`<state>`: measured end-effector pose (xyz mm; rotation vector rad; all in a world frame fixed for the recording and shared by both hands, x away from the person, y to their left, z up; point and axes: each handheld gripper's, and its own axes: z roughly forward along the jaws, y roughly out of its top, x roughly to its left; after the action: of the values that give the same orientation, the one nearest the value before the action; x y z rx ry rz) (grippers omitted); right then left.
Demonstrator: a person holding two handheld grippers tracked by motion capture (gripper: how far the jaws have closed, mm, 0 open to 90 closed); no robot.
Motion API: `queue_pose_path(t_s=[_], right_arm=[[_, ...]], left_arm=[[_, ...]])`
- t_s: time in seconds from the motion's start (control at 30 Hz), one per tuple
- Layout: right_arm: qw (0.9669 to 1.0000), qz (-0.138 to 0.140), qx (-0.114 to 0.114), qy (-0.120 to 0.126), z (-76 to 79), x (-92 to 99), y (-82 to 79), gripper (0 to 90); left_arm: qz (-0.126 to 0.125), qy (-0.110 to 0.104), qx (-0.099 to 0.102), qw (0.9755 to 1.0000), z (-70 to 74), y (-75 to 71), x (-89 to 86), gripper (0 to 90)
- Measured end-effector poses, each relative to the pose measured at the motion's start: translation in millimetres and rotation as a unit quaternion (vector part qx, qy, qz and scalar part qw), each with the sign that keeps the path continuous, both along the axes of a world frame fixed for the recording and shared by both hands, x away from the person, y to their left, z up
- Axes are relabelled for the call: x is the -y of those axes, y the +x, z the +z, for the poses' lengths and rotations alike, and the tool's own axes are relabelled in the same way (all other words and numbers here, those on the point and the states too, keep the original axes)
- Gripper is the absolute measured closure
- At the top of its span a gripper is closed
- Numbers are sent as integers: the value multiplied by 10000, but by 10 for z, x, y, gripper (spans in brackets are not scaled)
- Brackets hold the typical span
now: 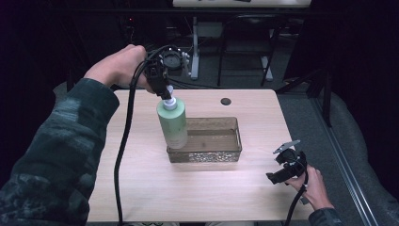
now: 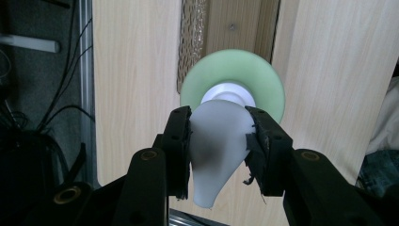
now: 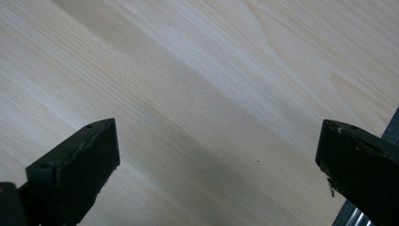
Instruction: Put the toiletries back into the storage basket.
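A: From my side, the wooden table (image 1: 141, 188) is open at the near left and in the whole near strip. Do you see an obstacle in the middle?

B: Yes. The mesh basket (image 1: 221, 153) stands in the centre, and the green bottle (image 1: 172, 125) rises upright at its left end, so I cannot pass low there. The left gripper (image 1: 165, 92) clamps the white pump head (image 2: 219, 141) from above and fills the space over it.

A: And its black cable (image 1: 123, 146) hangs down across the left part of the table.

B: The right gripper (image 1: 277, 176), with jaws wide apart, rests low at the near right corner. The small hole (image 1: 226, 101) is flat and blocks nothing.
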<state>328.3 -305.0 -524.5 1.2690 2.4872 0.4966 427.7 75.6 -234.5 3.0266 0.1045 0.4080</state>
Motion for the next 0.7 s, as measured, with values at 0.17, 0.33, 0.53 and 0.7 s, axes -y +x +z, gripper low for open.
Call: queue_pose_path(t_s=[0.17,0.33,0.53,0.7], right_arm=[[10000,5,11,-2,1,-1,-1,0],[10000,14,-4,36,-7,-4,0,0],[10000,43,-2,-12,-4,-5,1,0],[10000,19,-7,21,-6,-5,0,0]], left_arm=[[23,-13,-11,10000,-49,30,3,631],[7,-80,9,10000,-68,44,14,631],[-22,-95,24,9999,-70,47,30,631],[-28,-136,-2,9999,-72,49,39,631]])
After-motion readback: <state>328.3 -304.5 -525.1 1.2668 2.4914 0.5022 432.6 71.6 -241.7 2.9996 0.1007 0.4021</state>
